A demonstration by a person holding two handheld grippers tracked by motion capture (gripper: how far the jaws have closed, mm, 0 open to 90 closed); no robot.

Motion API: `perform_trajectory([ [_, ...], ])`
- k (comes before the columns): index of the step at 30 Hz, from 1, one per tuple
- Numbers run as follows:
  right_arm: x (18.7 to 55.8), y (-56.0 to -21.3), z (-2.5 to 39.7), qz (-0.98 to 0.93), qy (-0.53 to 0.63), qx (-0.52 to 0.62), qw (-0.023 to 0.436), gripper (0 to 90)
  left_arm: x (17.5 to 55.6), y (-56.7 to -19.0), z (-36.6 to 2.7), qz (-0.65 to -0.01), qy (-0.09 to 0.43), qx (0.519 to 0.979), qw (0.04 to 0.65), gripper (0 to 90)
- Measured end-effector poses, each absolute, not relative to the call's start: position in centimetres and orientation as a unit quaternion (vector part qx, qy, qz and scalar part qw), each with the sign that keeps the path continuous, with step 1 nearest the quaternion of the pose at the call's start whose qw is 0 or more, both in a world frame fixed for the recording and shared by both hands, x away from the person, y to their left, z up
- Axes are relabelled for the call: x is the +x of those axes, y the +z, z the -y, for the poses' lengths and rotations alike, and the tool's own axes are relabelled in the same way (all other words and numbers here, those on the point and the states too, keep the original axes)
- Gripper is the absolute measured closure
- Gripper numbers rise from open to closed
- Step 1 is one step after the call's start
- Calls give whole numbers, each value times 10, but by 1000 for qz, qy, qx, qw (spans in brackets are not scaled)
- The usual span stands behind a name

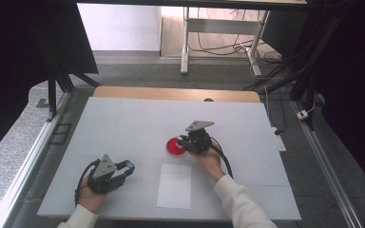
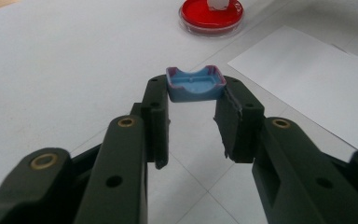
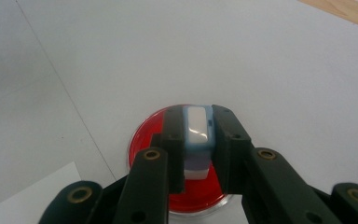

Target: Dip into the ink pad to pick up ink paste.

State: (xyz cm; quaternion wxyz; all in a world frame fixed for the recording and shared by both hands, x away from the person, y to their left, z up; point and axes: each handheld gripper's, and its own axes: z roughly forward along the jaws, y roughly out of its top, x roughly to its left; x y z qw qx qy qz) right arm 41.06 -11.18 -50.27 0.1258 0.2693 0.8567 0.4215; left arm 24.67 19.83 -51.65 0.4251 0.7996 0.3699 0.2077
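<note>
Looking down from the high view, a person's two hands each hold a black gripper over a white table [image 1: 123,123]. The right gripper [image 1: 184,140] sits near the table's middle, at the 3 o'clock edge of a round red dish [image 1: 173,147]. In the right gripper view, its jaws are closed on a small block [image 3: 197,135] with a white face and blue sides, held directly above the dish [image 3: 147,140]; whether the block touches the red surface cannot be told.

The left gripper [image 1: 129,167] is at about 8 o'clock from the dish, well apart from it. In the left gripper view, its jaws clamp a small blue cap [image 2: 196,84], a shallow open tray shape with purple-tinged corners, pinched at the jaw tips and lifted off the table.

A white paper sheet [image 1: 174,185] lies flat at 6 o'clock from the dish, between the two hands.
</note>
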Motion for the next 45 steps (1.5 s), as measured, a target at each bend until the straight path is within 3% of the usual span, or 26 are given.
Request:
perform_trajectory([
  [45,400,-486,109,-850,444,248,138,753,248,-517,-198,-367,205,801,426,652],
])
